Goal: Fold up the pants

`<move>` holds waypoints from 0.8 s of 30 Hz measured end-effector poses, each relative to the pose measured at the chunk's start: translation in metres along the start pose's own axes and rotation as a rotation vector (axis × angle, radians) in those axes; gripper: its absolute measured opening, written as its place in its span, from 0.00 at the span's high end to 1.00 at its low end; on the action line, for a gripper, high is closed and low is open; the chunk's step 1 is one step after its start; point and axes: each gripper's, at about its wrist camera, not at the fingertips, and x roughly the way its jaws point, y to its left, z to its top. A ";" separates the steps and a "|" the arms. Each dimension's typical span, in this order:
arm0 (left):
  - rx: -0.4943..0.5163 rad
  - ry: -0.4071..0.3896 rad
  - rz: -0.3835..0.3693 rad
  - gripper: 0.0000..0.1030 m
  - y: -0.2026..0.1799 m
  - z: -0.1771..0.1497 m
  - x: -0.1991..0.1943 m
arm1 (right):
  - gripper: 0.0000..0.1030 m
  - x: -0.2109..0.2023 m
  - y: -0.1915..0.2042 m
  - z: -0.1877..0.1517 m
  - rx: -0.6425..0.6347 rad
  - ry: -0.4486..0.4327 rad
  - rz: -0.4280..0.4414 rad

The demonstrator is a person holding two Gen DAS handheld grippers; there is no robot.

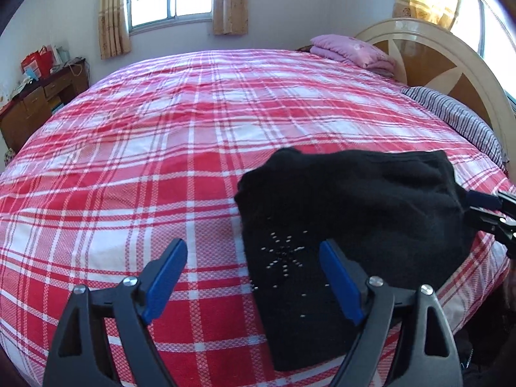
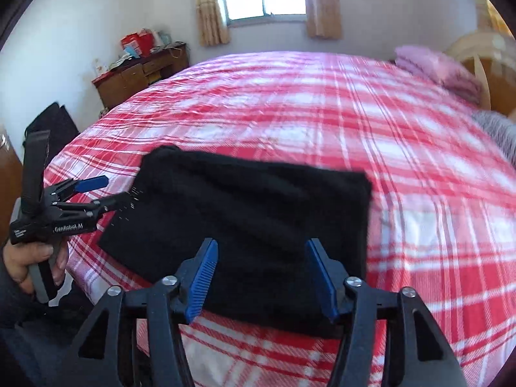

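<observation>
The black pants (image 1: 354,213) lie folded in a compact rectangle on the red plaid bed, near its front edge; small silver studs show on one part. They also show in the right wrist view (image 2: 251,225). My left gripper (image 1: 253,251) is open, its right finger over the pants' left part and its left finger over bare bedspread. It also shows in the right wrist view (image 2: 113,190), at the pants' left edge. My right gripper (image 2: 261,251) is open and empty, just above the pants' near edge. It also shows in the left wrist view (image 1: 483,206), at the pants' right side.
The red plaid bedspread (image 1: 161,148) covers a large bed. A folded pink blanket (image 1: 354,50) and a striped pillow (image 1: 458,116) lie by the headboard (image 1: 451,64) on the right. A wooden cabinet (image 2: 142,74) with clutter stands by the far wall under a window.
</observation>
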 end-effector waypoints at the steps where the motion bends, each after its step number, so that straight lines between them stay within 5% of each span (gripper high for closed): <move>1: 0.010 -0.004 0.005 0.13 -0.002 0.000 -0.002 | 0.38 0.001 0.009 0.005 -0.023 -0.015 0.008; 7: 0.059 -0.020 0.042 0.11 -0.009 0.002 -0.004 | 0.38 0.026 0.045 0.016 -0.066 0.004 0.084; 12: 0.042 -0.008 0.040 0.11 -0.004 0.001 0.000 | 0.37 0.071 0.057 0.001 -0.106 0.129 0.013; 24: 0.058 -0.009 0.008 0.11 -0.017 -0.004 0.000 | 0.36 0.041 0.036 0.006 -0.027 0.017 0.018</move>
